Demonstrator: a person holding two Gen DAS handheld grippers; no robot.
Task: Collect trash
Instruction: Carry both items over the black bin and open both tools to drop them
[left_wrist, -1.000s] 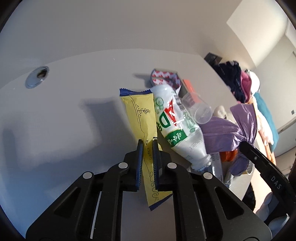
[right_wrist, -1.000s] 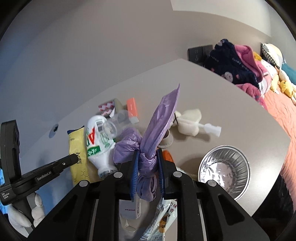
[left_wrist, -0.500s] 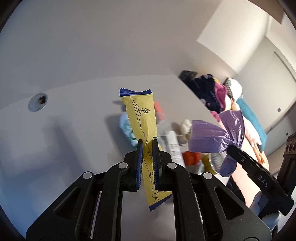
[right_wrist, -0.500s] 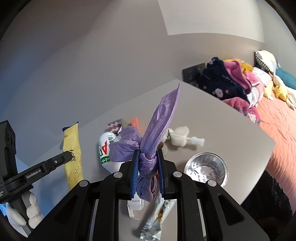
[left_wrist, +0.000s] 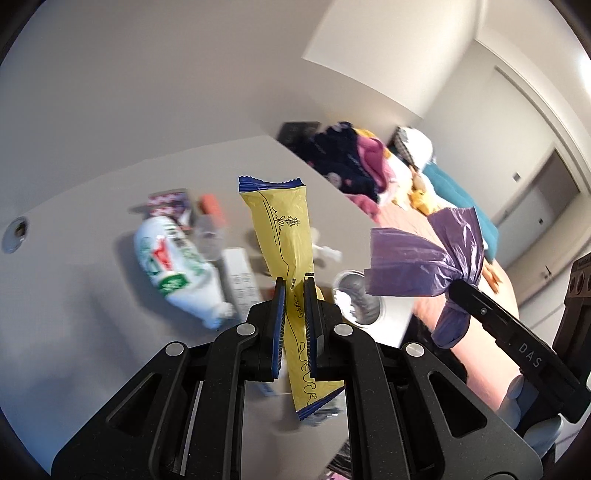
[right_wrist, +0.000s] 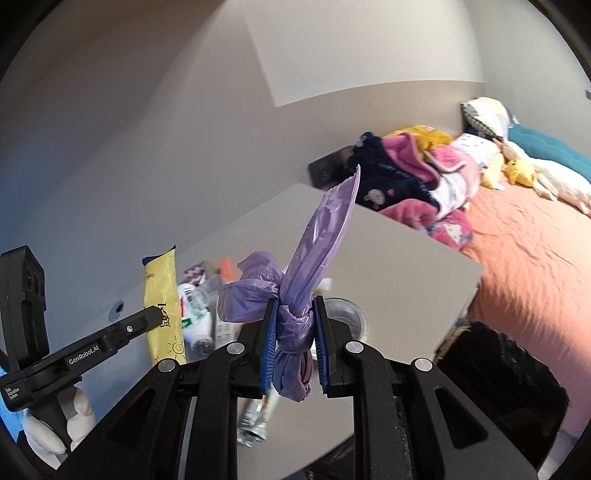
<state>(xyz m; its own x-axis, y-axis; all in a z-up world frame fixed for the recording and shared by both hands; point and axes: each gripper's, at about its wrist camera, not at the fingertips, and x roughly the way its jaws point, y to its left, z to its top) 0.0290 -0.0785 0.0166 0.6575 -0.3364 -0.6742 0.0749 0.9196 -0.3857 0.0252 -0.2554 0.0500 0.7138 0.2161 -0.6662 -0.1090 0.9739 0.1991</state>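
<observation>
We've got the yellow wrapper (left_wrist: 283, 236) pinched between the pads of our left gripper (left_wrist: 294, 295), clamped abt a third of the way up from its lower end; the top w/ the blue crimped edge stands up past the fingertips, the bottom tail hangs below the jaws. It's off the table (left_wrist: 92, 258), in the air. Our right gripper (right_wrist: 294, 317) is closed on the knot of the purple bag (right_wrist: 295, 295); one long flap sticks up and away from the pads, a puffed lobe bulges to the left, a short twisted tail hangs under the jaws. Bag is also clear of the table, w/ the foil bowl (right_wrist: 347, 314) behind it.

Hard to read: the left view is smeared w/ motion blur, so the white bottle (left_wrist: 173, 266), the small box just beside it and the red-white packets behind are soft; labels not legible. The foil bowl is partly cut off by gripper bodies in both views. A crinkled silvery wrapper (right_wrist: 255, 424) under our right gripper is blurred, can't tell what it is.

Pose: both grippers point down-forward over the table edge, side by side, wrapper and bag apart, not touching. A white-gloved hand (right_wrist: 55, 424) grips the left tool's handle at lower left of the right view.
</observation>
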